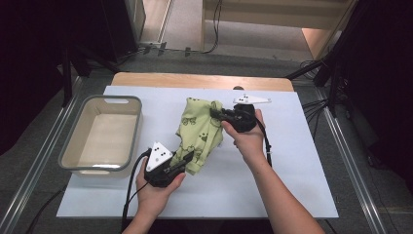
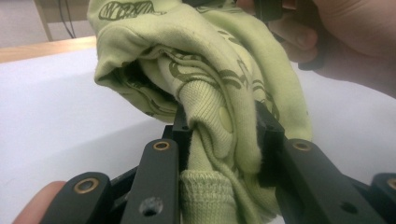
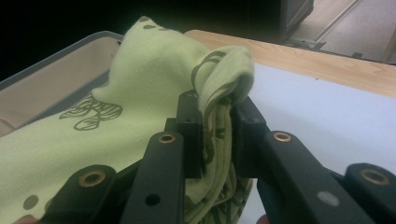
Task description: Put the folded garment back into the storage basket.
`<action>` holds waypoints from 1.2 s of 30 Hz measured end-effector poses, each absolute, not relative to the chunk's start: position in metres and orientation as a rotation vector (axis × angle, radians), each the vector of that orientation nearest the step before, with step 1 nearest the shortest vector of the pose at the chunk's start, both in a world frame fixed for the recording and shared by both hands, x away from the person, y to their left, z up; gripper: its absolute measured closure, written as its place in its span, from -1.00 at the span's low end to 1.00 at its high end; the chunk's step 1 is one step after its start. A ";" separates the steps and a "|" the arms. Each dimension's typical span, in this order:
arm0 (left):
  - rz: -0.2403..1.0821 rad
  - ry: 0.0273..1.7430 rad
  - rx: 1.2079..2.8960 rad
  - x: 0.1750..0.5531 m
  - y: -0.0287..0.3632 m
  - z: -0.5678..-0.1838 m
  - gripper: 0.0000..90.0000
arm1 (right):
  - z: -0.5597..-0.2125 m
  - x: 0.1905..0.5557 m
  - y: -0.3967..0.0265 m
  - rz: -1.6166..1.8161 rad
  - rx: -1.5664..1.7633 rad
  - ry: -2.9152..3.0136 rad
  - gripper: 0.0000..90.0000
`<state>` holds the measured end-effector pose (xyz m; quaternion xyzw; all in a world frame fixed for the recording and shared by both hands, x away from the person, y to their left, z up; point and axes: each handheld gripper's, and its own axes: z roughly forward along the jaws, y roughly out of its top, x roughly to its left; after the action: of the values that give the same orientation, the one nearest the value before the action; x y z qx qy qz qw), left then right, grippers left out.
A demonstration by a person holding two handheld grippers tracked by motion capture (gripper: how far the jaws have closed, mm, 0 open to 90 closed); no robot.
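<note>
Now I hold the light green printed garment (image 1: 199, 132) bunched just right of the grey plastic bin (image 1: 102, 134), my left gripper (image 1: 181, 163) clamped on its ribbed hem, my right gripper (image 1: 217, 115) pinching its far fold; next, I judge, carrying it leftward over the bin together.

The garment (image 1: 200, 131) lies right of the tub (image 1: 73, 146) (both on the table (image 1: 292, 195)).

Left tongs (image 1: 187, 158) and right tongs (image 1: 214, 113) are both clamped tight, forearms angled inward over the table.
</note>
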<state>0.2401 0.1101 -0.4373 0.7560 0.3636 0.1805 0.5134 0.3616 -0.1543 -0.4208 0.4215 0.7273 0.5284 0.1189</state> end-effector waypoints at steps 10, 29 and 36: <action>0.459 0.891 1.799 0.242 0.129 -0.428 0.52 | -0.418 0.369 -0.133 1.570 1.221 2.146 0.65; 0.491 0.937 1.752 0.242 0.162 -0.415 0.52 | -0.406 0.383 -0.093 1.578 1.172 2.195 0.65; 0.514 0.958 1.734 0.242 0.177 -0.410 0.52 | -0.403 0.389 -0.075 1.590 1.156 2.210 0.65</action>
<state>0.2422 0.1768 -0.4102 0.7233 0.3998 0.2144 0.5206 0.3888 -0.0749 -0.4034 0.3892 0.7441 0.5352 0.0917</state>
